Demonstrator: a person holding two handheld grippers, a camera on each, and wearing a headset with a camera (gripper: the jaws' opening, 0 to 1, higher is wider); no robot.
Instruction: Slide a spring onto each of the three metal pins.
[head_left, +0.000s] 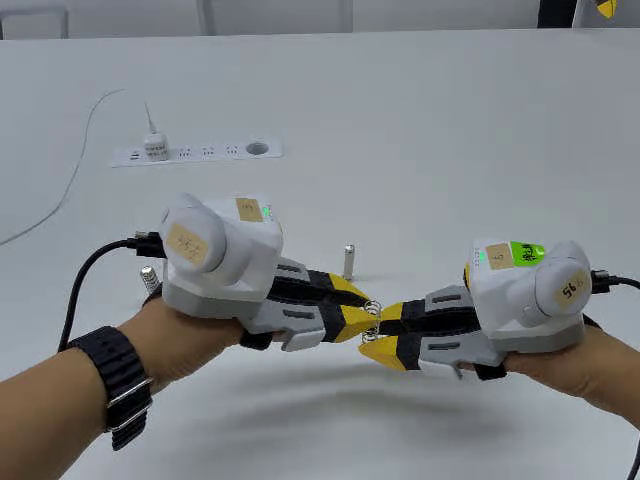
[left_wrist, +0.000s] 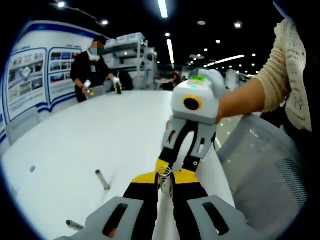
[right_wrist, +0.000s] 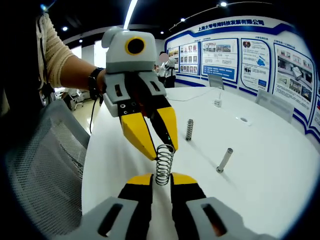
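Spring (head_left: 372, 312), light, squashy and apt to ping away, sits clenched between our left gripper (head_left: 362, 320) and right gripper (head_left: 376, 332), one on each end, a metal pin (head_left: 349, 262) at its eleven o'clock; we'd pinch the coils sideways, bore open.

In the head view the spring (head_left: 372, 312) is a tiny coil, and the yellow jaws hide both its ends. In the right gripper view its lower end disappears between the jaws of the right gripper (right_wrist: 163, 178). Whether the left gripper (right_wrist: 164, 152) pinches the top coil or only touches it cannot be told. On the left, a pin (head_left: 149, 278) is half hidden behind that gripper's body. The power strip (head_left: 195, 153) markings are too small to read. A yellow object (head_left: 605, 8) is cut off at the far right corner.
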